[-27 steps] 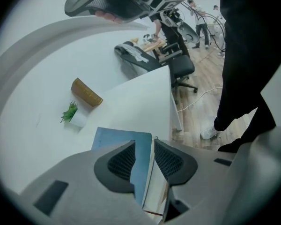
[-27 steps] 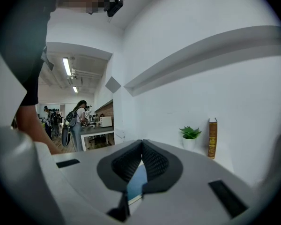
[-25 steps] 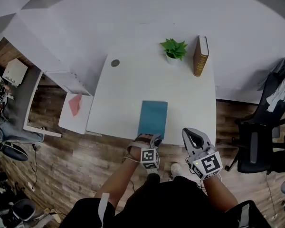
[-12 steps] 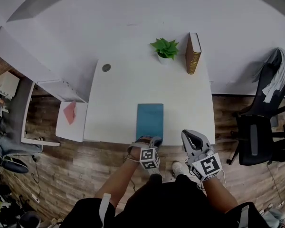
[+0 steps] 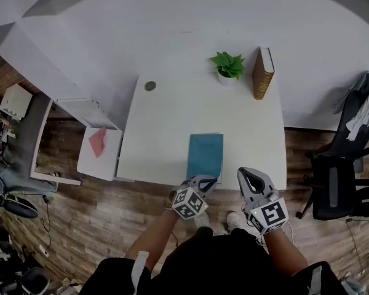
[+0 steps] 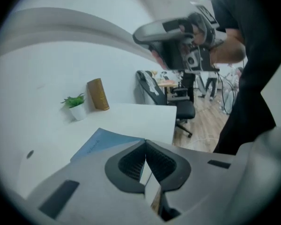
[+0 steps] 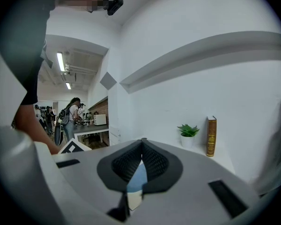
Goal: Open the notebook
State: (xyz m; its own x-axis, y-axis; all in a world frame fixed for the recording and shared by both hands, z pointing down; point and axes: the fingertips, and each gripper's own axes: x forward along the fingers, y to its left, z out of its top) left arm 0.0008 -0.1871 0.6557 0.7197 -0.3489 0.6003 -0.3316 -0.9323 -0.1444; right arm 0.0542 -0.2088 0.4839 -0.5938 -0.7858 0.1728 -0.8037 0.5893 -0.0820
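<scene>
Barely started. Look for the teal notebook point(image 5: 204, 153) at the front edge of the white surface point(image 5: 166, 121), well apart from the potted plant point(image 5: 227, 64) and the upright brown book point(image 5: 262, 72) at the far side. Done so far, at a guess: reaching the near edge and taking hold. Seen down the left tongs point(image 6: 145, 142): just been closing, now pressed tip to tip, apparently pinching the cover's near edge, judging by a thin pale sliver between the tips and by blue cover running right up to them. Hard to find any real lift from the head view; only a narrow pale strip along the notebook's right and near sides, perhaps pages starting to show, too slight to call. As for the right tongs point(image 7: 141, 143): pressed together too, pinching nothing, held at the front edge of the surface near the notebook's near right corner and aimed across it toward the far side. Left to do: nearly everything. Raising the cover, swinging it over about the spine, laying it flat to bare the pages. Possibly also pinning the lower pages down with the right tongs to stop the whole block from riding up.
</scene>
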